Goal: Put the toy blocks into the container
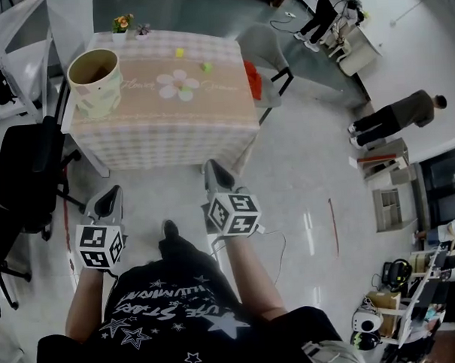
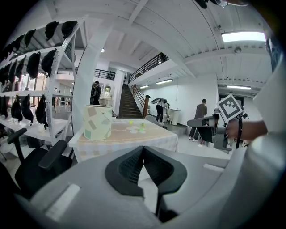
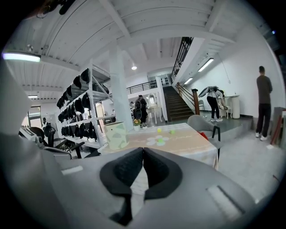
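A table with a checked cloth (image 1: 165,134) stands ahead of me. On its left end is the container (image 1: 95,81), a cream bucket with pastel patches, also in the left gripper view (image 2: 98,121) and the right gripper view (image 3: 117,135). A yellow block (image 1: 180,53) and a green block (image 1: 206,66) lie near the table's far side, right of the bucket. They are small in the right gripper view: yellow block (image 3: 159,130), green block (image 3: 172,132). My left gripper (image 1: 113,191) and right gripper (image 1: 212,167) hang short of the table, both shut and empty.
Black office chairs (image 1: 32,178) crowd the table's left side beside a shelf rack (image 2: 35,67). A grey chair with a red item (image 1: 266,76) stands at the table's right. Two small flower pots (image 1: 123,25) sit at the back edge. People (image 1: 398,117) stand far right.
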Demonstrator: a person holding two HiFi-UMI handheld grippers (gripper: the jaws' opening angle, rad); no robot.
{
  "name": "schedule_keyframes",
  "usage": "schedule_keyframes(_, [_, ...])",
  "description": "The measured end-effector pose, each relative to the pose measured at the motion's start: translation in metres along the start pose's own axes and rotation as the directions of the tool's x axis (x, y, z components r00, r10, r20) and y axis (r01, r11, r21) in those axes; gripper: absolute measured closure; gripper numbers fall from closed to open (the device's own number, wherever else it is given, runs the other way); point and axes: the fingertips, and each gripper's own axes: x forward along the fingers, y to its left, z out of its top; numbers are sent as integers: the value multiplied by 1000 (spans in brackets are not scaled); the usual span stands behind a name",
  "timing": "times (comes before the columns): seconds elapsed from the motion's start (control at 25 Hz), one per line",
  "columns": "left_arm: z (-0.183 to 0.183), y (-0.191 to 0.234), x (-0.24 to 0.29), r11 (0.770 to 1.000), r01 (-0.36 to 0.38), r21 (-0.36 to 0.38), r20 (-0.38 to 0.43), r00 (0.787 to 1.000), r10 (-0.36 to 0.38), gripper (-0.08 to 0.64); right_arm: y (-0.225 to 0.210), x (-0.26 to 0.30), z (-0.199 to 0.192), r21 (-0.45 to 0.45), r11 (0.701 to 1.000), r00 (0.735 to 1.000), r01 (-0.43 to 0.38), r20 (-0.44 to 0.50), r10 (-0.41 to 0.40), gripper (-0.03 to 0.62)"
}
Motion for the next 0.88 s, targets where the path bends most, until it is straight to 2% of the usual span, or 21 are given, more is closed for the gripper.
schedule_keyframes(0.04, [1,1,4,1000,-4,-1,-1,1000,4,551,-3,4,2,-3,1000,1000,-4,-1,4,586])
schedule_keyframes(0.12, [6,4,12,1000,-18,-3,0,1000,18,551,-9,16,4,-11,1000,1000,-17,-15,17,477])
schedule_keyframes(0.2, [13,7,21,999,-36,-6,2,999,36,551,-15,29,9,-13,999,999,-35,-30,35,421])
schedule_keyframes(0.36, [27,14,40,997,-80,-7,1,997,80,551,-27,58,19,-20,997,996,-74,-46,73,359])
schedule_keyframes(0.88, [53,31,97,973,-232,-3,-5,973,232,549,-72,152,28,-4,977,967,-215,-137,213,336])
